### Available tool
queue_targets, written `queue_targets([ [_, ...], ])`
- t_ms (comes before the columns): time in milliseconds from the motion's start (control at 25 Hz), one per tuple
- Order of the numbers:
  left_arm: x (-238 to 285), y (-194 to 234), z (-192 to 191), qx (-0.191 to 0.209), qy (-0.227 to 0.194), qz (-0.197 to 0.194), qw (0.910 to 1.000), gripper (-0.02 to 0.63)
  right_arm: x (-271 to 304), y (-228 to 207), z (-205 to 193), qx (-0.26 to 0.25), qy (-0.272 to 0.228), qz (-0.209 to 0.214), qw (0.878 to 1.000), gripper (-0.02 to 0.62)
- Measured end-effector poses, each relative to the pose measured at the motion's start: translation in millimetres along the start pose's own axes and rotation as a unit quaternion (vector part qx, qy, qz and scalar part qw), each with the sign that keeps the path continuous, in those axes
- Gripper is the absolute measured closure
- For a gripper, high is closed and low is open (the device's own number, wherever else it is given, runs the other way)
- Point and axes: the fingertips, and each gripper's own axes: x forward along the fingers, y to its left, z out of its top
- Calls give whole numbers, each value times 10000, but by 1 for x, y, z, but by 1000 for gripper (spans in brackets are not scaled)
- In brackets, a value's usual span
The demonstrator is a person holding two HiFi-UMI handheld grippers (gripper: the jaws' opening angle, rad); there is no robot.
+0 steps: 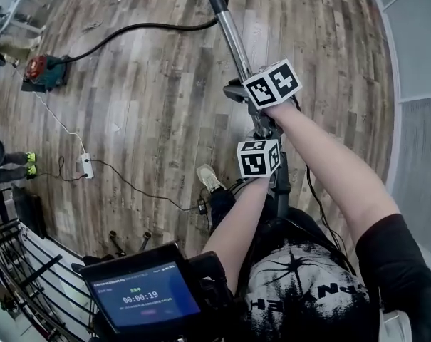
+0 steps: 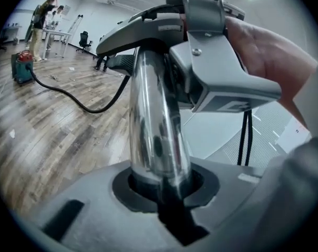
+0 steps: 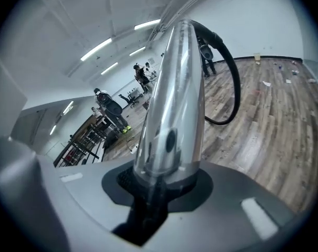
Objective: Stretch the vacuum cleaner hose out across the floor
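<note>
Vacuum wand (image 1: 233, 34) (chrome) clamped in left tongs (image 2: 160, 190), right tongs (image 3: 161, 185).

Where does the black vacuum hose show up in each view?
Head view: the black vacuum hose arcs across the upper-left floor.
Left gripper view: the hose snakes over the floor, left of centre.
Right gripper view: the hose loops right of centre.
Shared landmark: the chrome metal tube, in all three.

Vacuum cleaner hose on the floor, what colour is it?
The hose is black; the head view shows it best.
</note>
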Motion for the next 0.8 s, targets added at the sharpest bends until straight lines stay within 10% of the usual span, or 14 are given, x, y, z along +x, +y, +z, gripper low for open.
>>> queue_targets([
  [200,14,-37,-13,-113,29,-80,9999,522,-30,-21,-20,45,177,-499,9986,508],
  [360,18,-84,-12,526,262,-559,9967,455,-64,-22,-23,28,229,-446,9987,508],
  [800,-17,-156,-33,1625,-69,-2074,9646,328,-142,-46,-46,393,-184,-694,9966,506],
])
